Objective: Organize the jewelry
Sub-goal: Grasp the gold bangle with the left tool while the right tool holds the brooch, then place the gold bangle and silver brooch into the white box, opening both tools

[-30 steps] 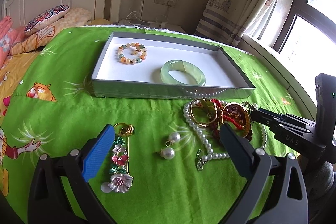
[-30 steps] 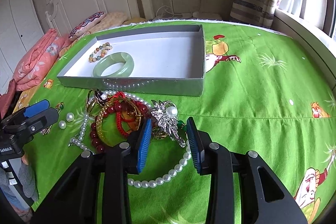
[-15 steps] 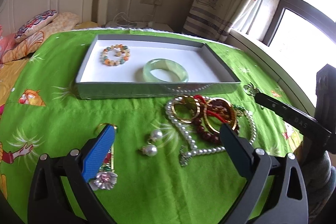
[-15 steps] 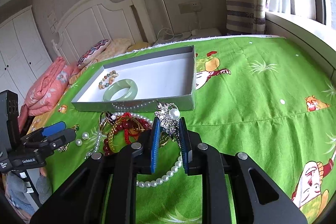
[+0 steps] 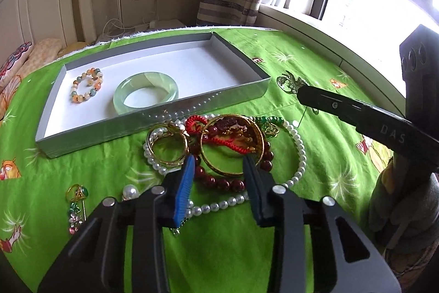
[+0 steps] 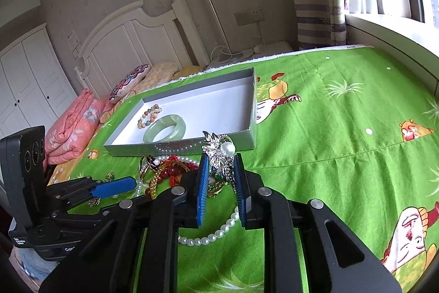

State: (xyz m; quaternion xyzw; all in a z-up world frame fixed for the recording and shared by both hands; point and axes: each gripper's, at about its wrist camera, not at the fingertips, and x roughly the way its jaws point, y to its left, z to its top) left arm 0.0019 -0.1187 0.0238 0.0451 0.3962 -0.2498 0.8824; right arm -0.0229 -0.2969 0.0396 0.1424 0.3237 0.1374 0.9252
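Looking along my left gripper (image 5: 218, 164), I see the green bedspread (image 5: 301, 65) running far to a white edge, with the windowsill on the right and the headboard far left; open cloth lies right of the grey tray (image 5: 153, 125) and near my fingers. The tray sits far left of centre, holding a beaded bracelet (image 5: 87, 85) and a jade bangle (image 5: 145, 92), apart from each other, with bare white floor on its right half. Just near the tray's front wall lies the tangle: a pearl necklace (image 5: 300, 153), two gold bangles (image 5: 231, 144) and dark red beads (image 5: 219, 183). My left jaws have just been closing and stand partly apart over the nearer gold bangle and the red beads; whether the pads press anything I cannot tell. A flower pin (image 5: 75, 208) lies alone at near left. My right gripper (image 5: 299, 92) reaches in from the right with a brooch tip poking out. From my right gripper (image 6: 219, 172), wide green cloth spreads right and far towards the sill, while the tray (image 6: 252, 111) lies far left of centre. These jaws are clenched on a silver pearl brooch (image 6: 221, 153), lifted clear of the pile, just near the tray's front right corner. My left gripper (image 6: 115, 187) shows at near left beside the heap.
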